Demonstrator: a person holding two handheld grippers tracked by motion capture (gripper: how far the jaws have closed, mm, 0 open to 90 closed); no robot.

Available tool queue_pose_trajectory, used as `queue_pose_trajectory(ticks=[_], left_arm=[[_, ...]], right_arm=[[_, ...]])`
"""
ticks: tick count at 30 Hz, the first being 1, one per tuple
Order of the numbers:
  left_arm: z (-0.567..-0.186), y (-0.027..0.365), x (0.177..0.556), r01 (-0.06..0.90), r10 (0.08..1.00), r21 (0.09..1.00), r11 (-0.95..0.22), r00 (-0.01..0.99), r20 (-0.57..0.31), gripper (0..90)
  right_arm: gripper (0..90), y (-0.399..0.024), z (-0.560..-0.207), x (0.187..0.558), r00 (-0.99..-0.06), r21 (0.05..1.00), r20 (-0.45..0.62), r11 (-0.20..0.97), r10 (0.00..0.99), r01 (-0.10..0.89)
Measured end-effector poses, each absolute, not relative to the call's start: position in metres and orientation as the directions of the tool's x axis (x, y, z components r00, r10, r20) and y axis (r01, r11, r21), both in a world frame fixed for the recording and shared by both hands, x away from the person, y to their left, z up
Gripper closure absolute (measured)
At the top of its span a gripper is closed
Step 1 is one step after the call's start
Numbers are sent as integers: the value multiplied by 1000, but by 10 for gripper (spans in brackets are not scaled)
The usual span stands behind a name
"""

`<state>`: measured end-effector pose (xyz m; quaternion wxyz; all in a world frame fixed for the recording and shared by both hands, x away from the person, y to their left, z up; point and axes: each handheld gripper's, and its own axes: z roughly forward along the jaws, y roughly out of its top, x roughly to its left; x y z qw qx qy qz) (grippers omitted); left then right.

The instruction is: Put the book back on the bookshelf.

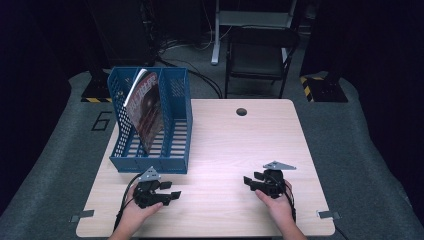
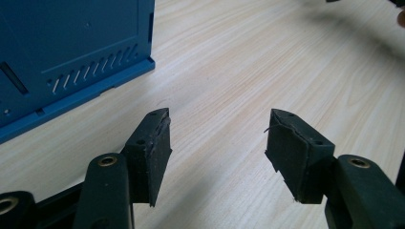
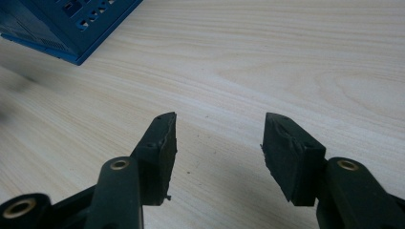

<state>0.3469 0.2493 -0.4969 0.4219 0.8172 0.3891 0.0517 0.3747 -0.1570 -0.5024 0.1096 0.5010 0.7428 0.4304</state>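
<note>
A blue plastic file rack (image 1: 150,120) stands at the table's left, with a dark red magazine (image 1: 146,107) leaning upright inside it. My left gripper (image 1: 172,192) rests low on the table just in front of the rack, jaws pointing right, open with nothing between them (image 2: 217,119). The rack's blue front wall (image 2: 71,52) is close at its upper left. My right gripper (image 1: 248,181) sits at the front right of the table, jaws pointing left, open and empty (image 3: 219,119). A corner of the rack (image 3: 71,28) shows far off in the right gripper view.
The light wooden table (image 1: 225,140) has a round cable hole (image 1: 241,111) near its far edge. A black folding chair (image 1: 260,55) stands behind the table on the grey floor. Metal brackets (image 1: 327,214) stick out at the front corners.
</note>
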Motion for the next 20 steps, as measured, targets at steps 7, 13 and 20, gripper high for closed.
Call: queue_pose_trajectory(ticks=[7,13,20], left_arm=[[-502,242,348,599,687,714,-363,690,-229,407],[-505,233,350,592,666,692,-413,715,-214,406],[-503,229,349,577,652,692,-434,731,-200,406]], right_arm=[[454,-156,-503,373,-470,741,269,131,841,658],[453,-158,-504,371,-468,742,266,131,843,657],[453,-161,-504,369,-456,743,267,120,849,658]])
